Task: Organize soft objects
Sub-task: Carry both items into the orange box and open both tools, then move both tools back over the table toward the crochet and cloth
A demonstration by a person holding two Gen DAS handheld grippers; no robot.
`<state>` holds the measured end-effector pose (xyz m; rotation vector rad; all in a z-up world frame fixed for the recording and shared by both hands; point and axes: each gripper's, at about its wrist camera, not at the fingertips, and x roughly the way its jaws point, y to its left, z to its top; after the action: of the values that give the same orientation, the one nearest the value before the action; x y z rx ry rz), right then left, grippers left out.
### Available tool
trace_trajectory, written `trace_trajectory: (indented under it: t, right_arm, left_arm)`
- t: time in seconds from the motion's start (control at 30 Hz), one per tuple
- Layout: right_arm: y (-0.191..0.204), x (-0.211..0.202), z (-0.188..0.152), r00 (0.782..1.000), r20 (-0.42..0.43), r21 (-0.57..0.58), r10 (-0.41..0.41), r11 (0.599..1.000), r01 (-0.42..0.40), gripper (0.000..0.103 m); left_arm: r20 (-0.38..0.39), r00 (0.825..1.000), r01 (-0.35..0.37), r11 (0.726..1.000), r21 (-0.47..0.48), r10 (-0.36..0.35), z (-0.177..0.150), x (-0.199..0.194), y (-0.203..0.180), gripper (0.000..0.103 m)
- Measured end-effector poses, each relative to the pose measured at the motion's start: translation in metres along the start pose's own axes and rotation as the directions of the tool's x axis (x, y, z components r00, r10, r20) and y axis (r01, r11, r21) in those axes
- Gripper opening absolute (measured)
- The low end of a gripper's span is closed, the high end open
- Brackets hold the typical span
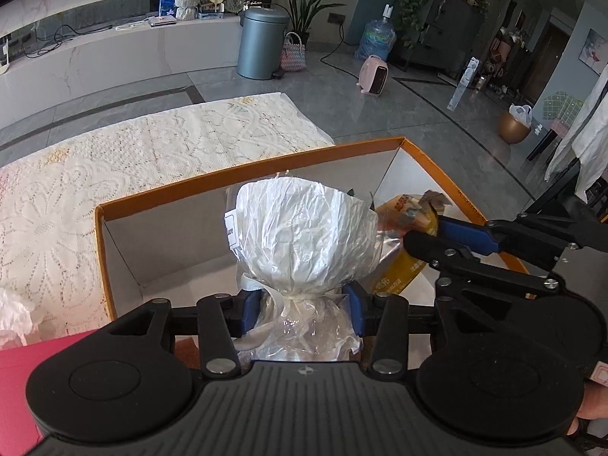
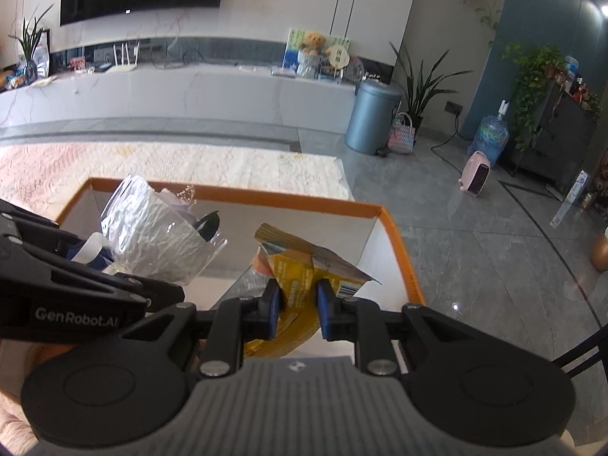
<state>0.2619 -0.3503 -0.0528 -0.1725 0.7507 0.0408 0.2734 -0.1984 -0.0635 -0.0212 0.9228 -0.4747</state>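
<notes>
The left gripper [image 1: 304, 306] pinches a wrapped bouquet [image 1: 304, 231] at its tied neck. Its two blue fingers [image 1: 252, 309] press on the crinkly clear plastic from both sides, just under a white ribbon. The top of the bouquet is a big round ball of white paper. It sticks up and leans away from the camera, over the inside of an orange box [image 1: 243, 174]. In the right wrist view the bouquet [image 2: 159, 235] sits at the left part of the box [image 2: 288, 199], and small dry flowers peek out at its far end.

The right gripper [image 2: 298, 304] pinches a yellow snack bag [image 2: 296, 277]. Its blue fingers [image 2: 326, 304] squeeze the shiny bag in the middle, so the bag looks crumpled. The bag is held over the right part of the box, with a bar code showing on its right side. From the left wrist view the right gripper [image 1: 429, 233] comes in from the right, and the snack bag [image 1: 408, 212] is just beside the bouquet.

The box has orange edges and pale walls inside. It sits at the near right end of a white lace cloth [image 1: 114, 174]. Far behind, a grey bin [image 1: 262, 43] stands on the floor, and a teddy bear [image 2: 313, 43] sits on a long white shelf.
</notes>
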Motion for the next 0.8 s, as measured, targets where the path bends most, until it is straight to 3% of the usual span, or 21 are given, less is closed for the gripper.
trace_trajectory:
  t: [0.37,0.43,0.47,0.8]
  right_arm:
    - [0.004,0.016,0.001,0.999,-0.047,-0.008,-0.006,1.0,0.006,0.022]
    - [0.004,0.015,0.005,0.999,-0.05,-0.013,-0.016,1.0,0.016,0.03]
    - [0.005,0.014,0.005,0.999,-0.045,-0.015,-0.021,1.0,0.021,0.037]
    - [0.011,-0.025,0.001,0.999,-0.012,-0.009,-0.046,0.999,0.045,0.052]
  left_arm:
    - [0.033,0.999,-0.002,0.999,-0.042,0.004,0.005,-0.015,0.002,0.073]
    - [0.055,0.998,0.007,0.999,-0.042,-0.004,0.004,-0.023,0.002,0.08]
    - [0.061,0.998,0.003,0.999,-0.037,-0.001,0.005,-0.027,0.001,0.081]
    - [0.116,0.993,-0.027,1.0,0.009,0.026,-0.003,-0.066,-0.011,0.081]
